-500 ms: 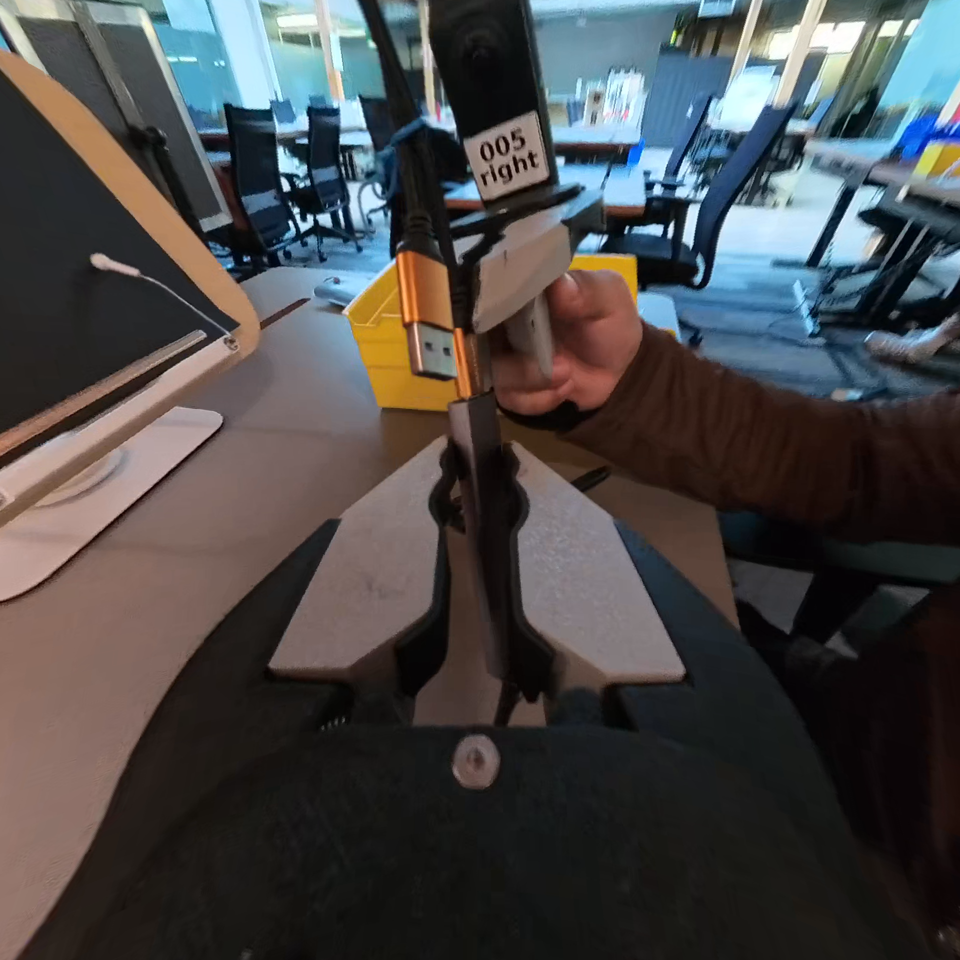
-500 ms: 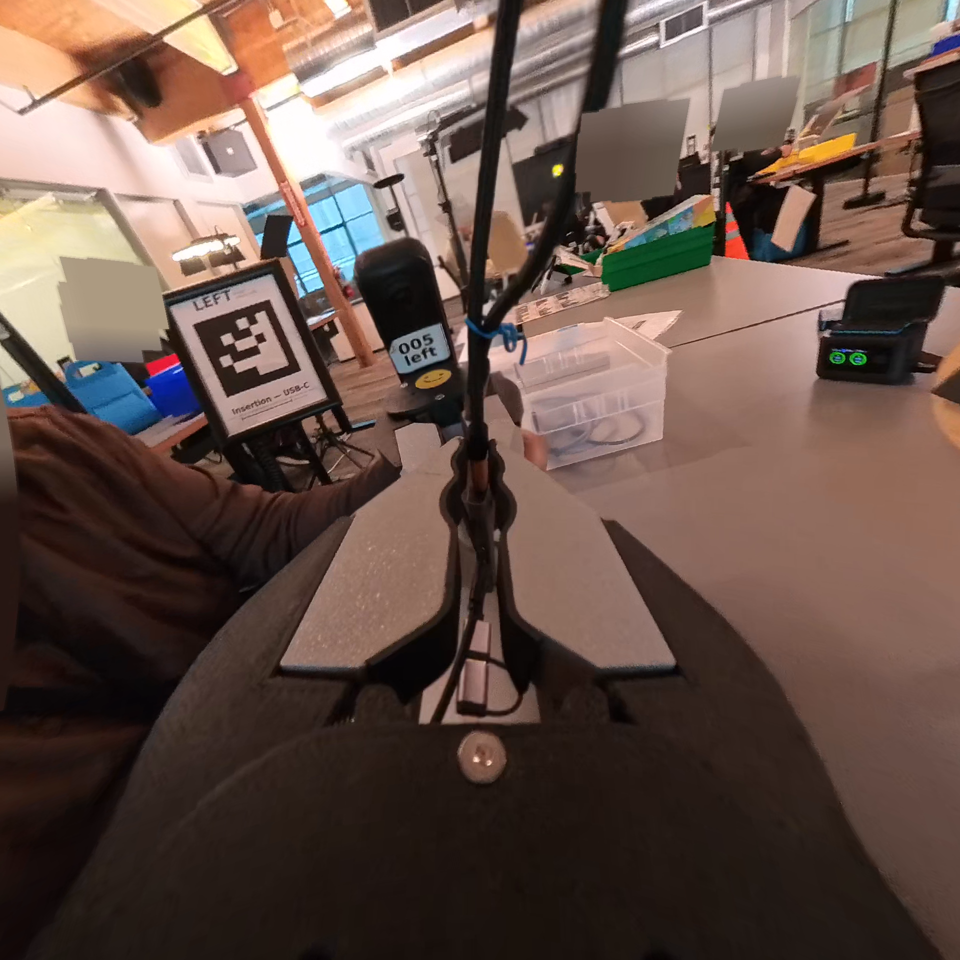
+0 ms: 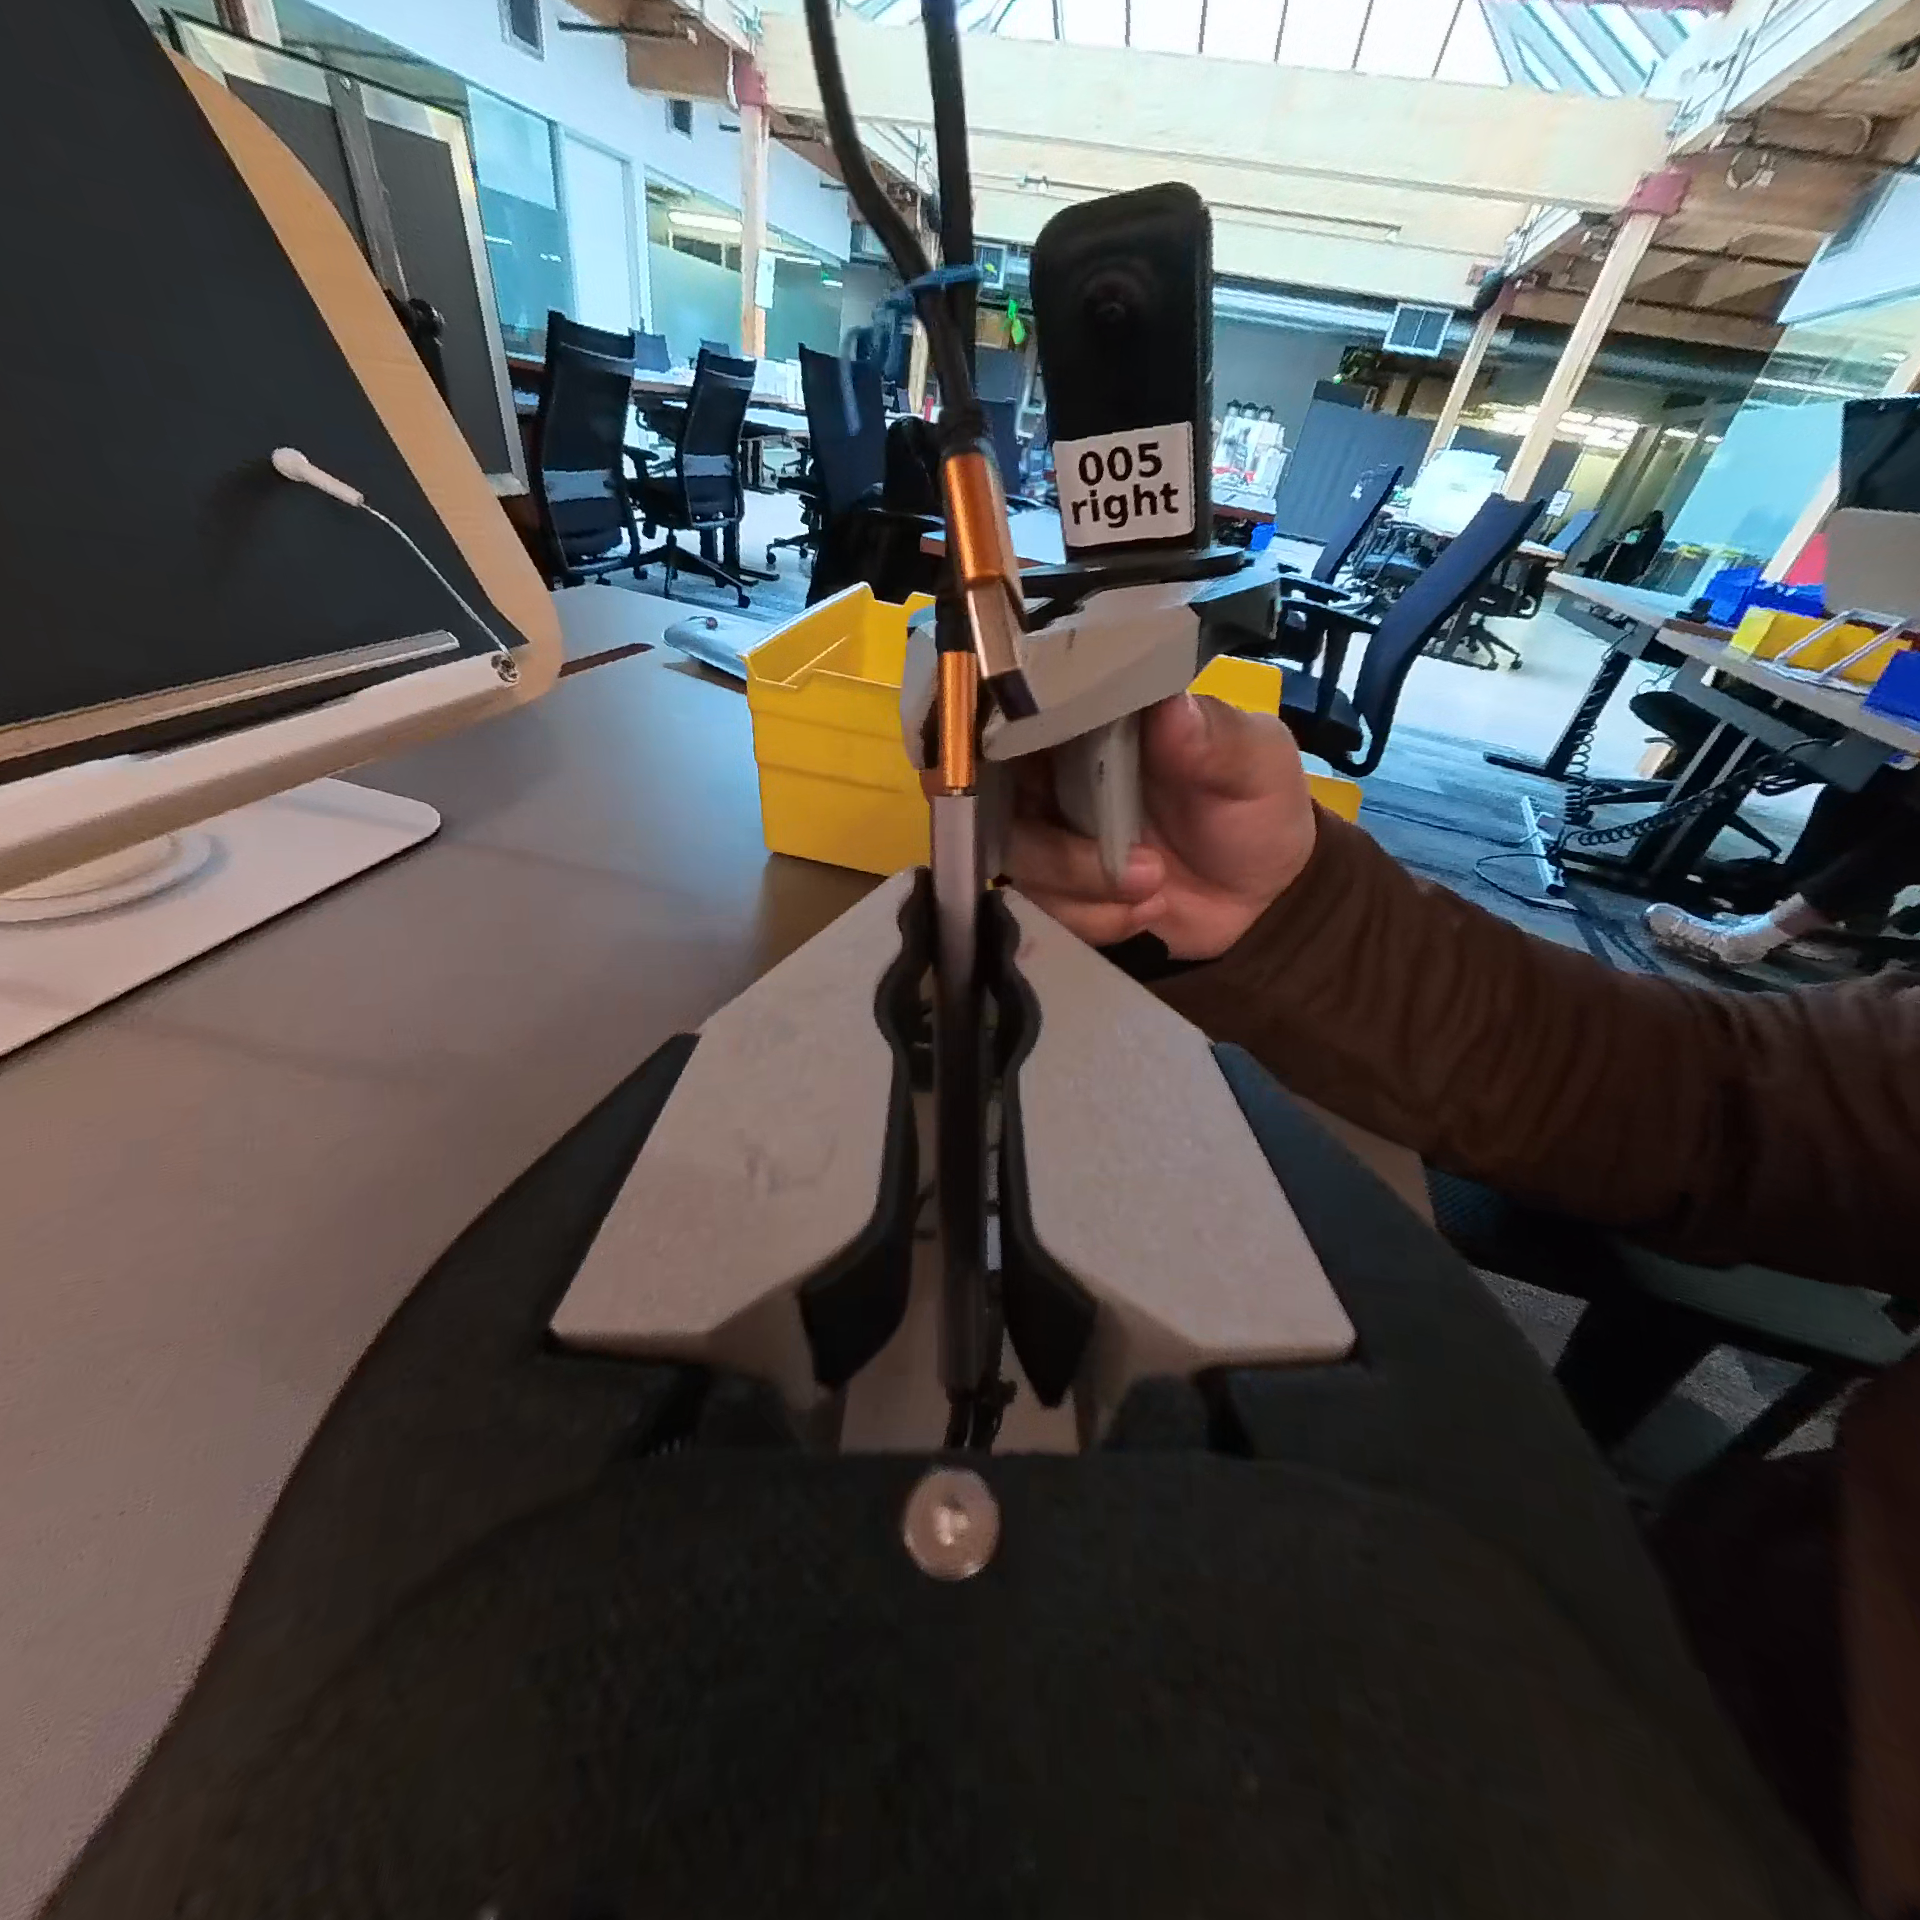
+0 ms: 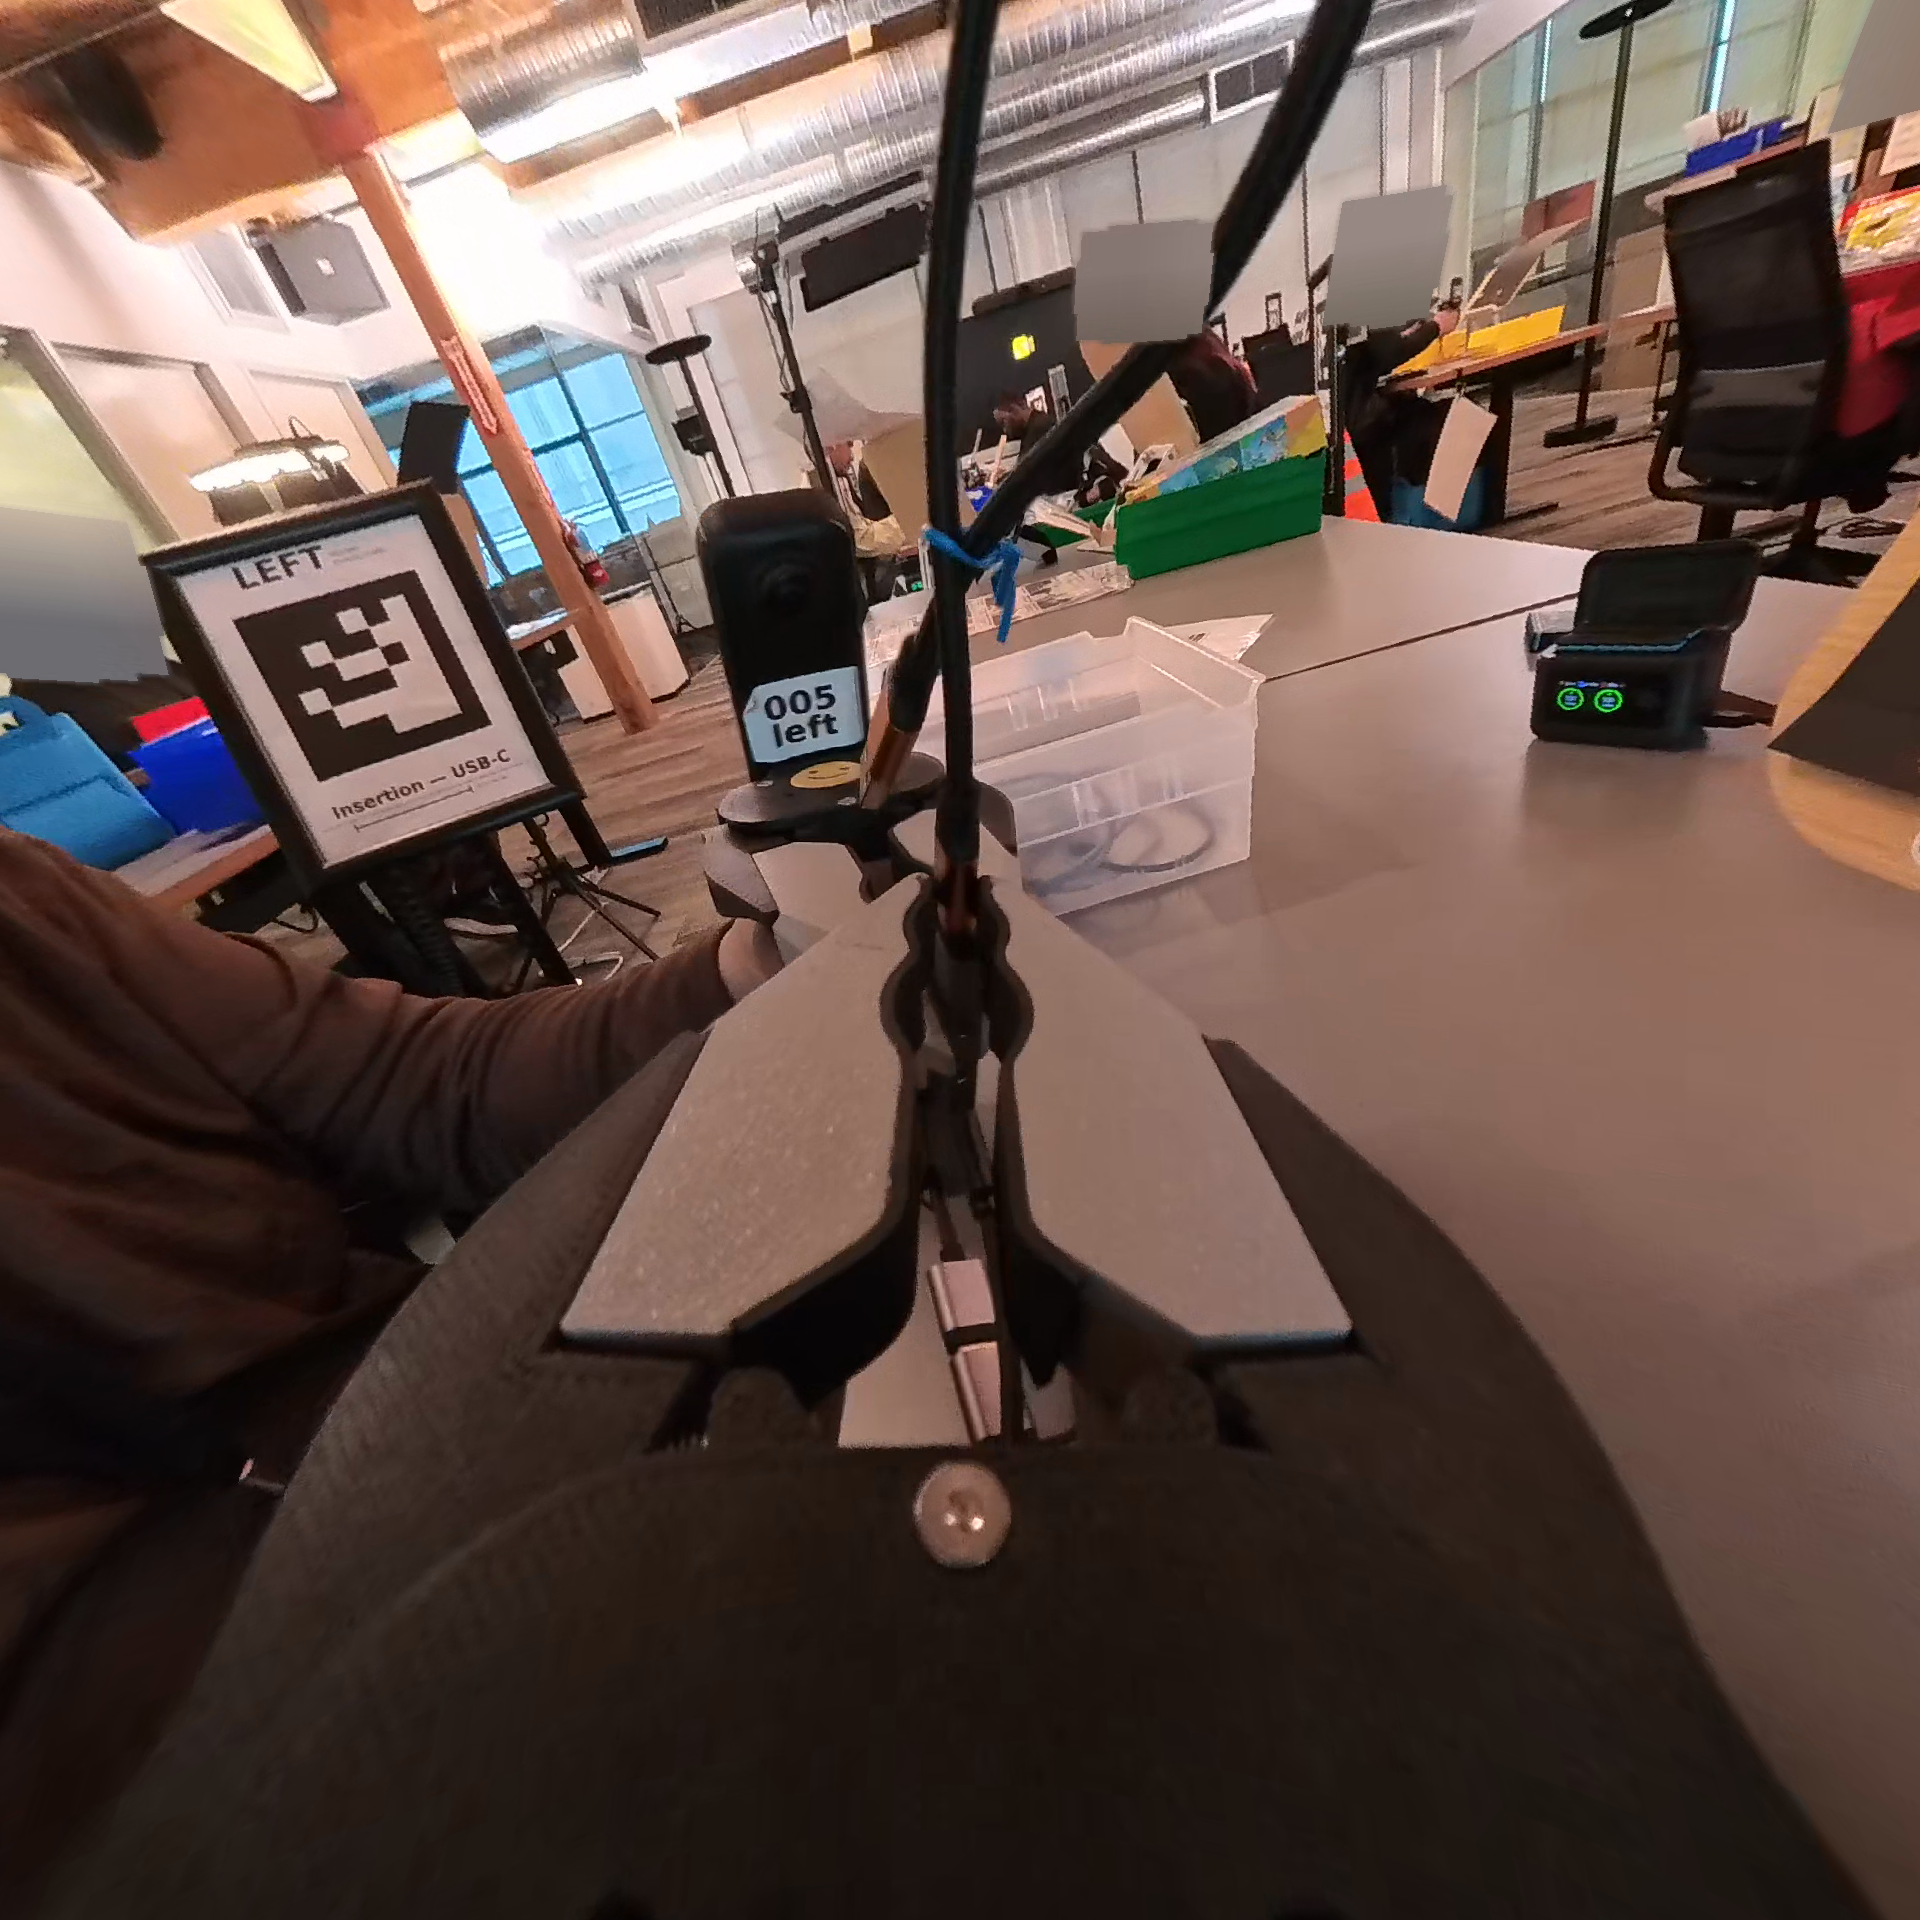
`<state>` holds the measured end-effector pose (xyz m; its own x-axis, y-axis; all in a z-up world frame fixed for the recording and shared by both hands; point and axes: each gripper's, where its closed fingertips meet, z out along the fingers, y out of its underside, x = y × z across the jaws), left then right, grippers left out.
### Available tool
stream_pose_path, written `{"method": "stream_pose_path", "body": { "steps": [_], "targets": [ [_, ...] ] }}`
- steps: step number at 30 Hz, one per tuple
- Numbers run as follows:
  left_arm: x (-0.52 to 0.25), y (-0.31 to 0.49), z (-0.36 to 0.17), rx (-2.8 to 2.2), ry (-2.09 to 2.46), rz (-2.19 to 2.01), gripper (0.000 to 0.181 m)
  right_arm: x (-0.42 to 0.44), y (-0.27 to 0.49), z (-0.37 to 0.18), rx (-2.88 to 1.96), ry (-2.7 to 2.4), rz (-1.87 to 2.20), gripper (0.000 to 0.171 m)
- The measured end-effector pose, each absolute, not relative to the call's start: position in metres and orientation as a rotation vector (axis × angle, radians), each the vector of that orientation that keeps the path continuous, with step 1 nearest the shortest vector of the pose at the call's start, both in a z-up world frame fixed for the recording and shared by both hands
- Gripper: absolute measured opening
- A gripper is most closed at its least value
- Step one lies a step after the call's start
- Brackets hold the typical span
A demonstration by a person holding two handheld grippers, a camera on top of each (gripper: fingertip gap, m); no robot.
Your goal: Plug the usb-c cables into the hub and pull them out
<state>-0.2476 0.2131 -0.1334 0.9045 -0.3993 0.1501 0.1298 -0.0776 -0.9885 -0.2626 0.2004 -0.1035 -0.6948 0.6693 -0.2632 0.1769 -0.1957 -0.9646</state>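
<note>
A slim grey hub (image 3: 956, 1091) is seen clamped edge-on between the closed fingers of the left gripper (image 3: 956, 925), held up above a grey table (image 3: 312, 1091). An orange-collared plug (image 3: 954, 717) is seated in the hub's far end, its black cable (image 3: 951, 208) rising out of the picture, while a second orange plug (image 3: 982, 582) with a bare metal tip hangs free just beside it. Facing it, the right gripper (image 4: 961, 914) is pressed shut on the seated plug's cable (image 4: 951, 416), gripped close to the hub; both cables are tied together with a blue twist tie (image 4: 987, 566). The right gripper's handle is grasped by a hand (image 3: 1174, 821) in a brown sleeve. Behind are shown a yellow bin (image 3: 831, 748), a monitor stand (image 3: 208, 831), a clear plastic box (image 4: 1132, 748) and a framed marker sign (image 4: 353, 675).
</note>
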Motion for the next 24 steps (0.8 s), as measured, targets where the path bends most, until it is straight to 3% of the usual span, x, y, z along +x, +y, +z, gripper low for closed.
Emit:
{"method": "stream_pose_path", "body": {
  "steps": [10,12,24],
  "targets": [
    [-0.2454,0.2125,-0.1293,-1.561,0.192,-0.498,0.006,-0.2615,0.2018,-0.1071,-0.971,-1.731,1.975,0.010],
    [-0.2457,0.2123,-0.1302,-1.563,0.182,-0.518,0.007,-0.2608,0.2015,-0.1064,-0.961,-1.732,1.983,0.003],
    [-0.2491,0.2137,-0.1287,-1.538,0.121,-0.596,0.006,-0.2658,0.2017,-0.1058,-0.977,-1.688,2.002,0.003]
  ]
}}
